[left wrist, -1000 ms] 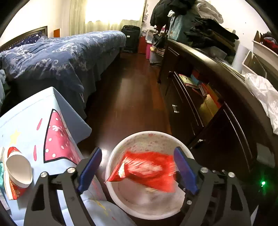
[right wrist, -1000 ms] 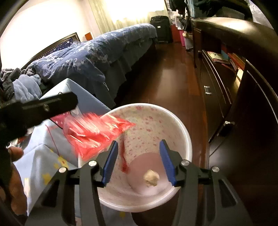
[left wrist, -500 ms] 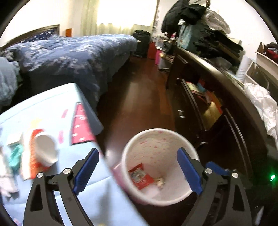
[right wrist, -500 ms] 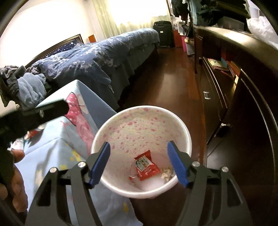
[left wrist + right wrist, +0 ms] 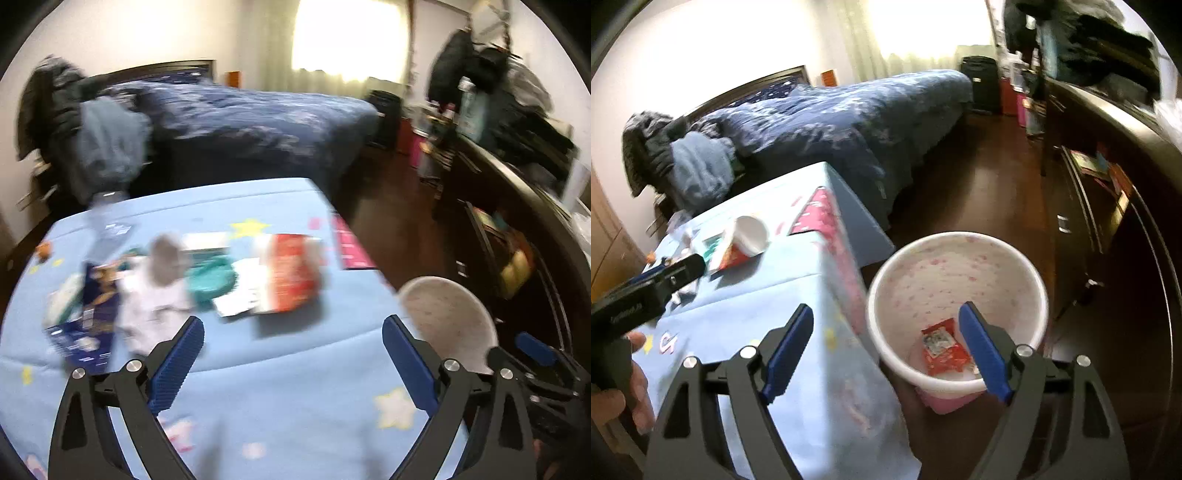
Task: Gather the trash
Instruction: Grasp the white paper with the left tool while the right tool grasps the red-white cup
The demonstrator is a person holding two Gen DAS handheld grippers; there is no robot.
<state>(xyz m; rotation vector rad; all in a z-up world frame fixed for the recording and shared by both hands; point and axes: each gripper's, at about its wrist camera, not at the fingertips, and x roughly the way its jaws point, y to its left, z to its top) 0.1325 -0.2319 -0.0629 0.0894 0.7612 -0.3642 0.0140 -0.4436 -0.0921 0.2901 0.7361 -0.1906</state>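
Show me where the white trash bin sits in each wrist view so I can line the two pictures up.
Left wrist: white trash bin at lower right, beside the table edge, partly behind the left gripper finger.
Right wrist: bin at centre right on the floor, red wrapper inside, behind the right gripper.
Shared landmark: the tipped paper cup on the blue tablecloth.
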